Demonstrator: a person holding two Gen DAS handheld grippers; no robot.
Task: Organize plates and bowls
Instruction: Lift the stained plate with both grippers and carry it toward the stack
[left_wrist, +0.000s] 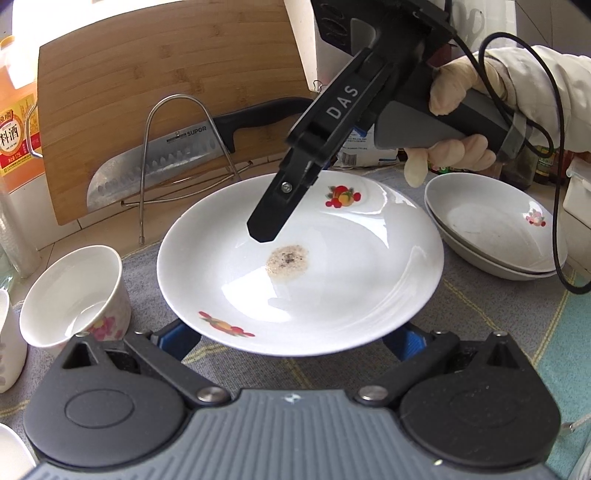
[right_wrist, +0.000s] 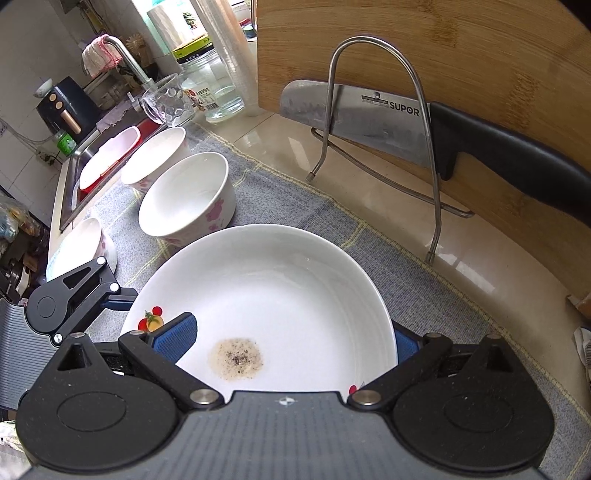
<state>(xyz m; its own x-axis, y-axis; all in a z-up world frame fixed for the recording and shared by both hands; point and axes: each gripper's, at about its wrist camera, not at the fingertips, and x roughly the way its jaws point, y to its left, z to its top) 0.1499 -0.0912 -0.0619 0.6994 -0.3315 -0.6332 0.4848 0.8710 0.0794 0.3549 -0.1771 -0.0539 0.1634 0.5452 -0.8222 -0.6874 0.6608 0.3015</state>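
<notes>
A white plate (left_wrist: 332, 266) with fruit prints and a brown speckled stain sits on the grey mat; it also shows in the right wrist view (right_wrist: 280, 295). My left gripper (left_wrist: 295, 341) is open, its blue pads wide apart under the plate's near rim. My right gripper (right_wrist: 291, 343) straddles the plate's rim, one finger (right_wrist: 175, 338) over the plate and the other (right_wrist: 404, 347) beyond the edge; in the left wrist view one of its fingers (left_wrist: 273, 218) hangs over the plate. Two stacked white plates (left_wrist: 495, 229) sit at right. White flowered bowls (right_wrist: 188, 199) stand at left.
A bamboo cutting board (right_wrist: 461, 55) and a Supor knife (right_wrist: 369, 114) lean in a wire rack (right_wrist: 424, 147) behind the plate. A cooking wine bottle (left_wrist: 16, 125) stands far left. A sink (right_wrist: 92, 158), glass mug (right_wrist: 168, 101) and jar (right_wrist: 218, 88) lie beyond the bowls.
</notes>
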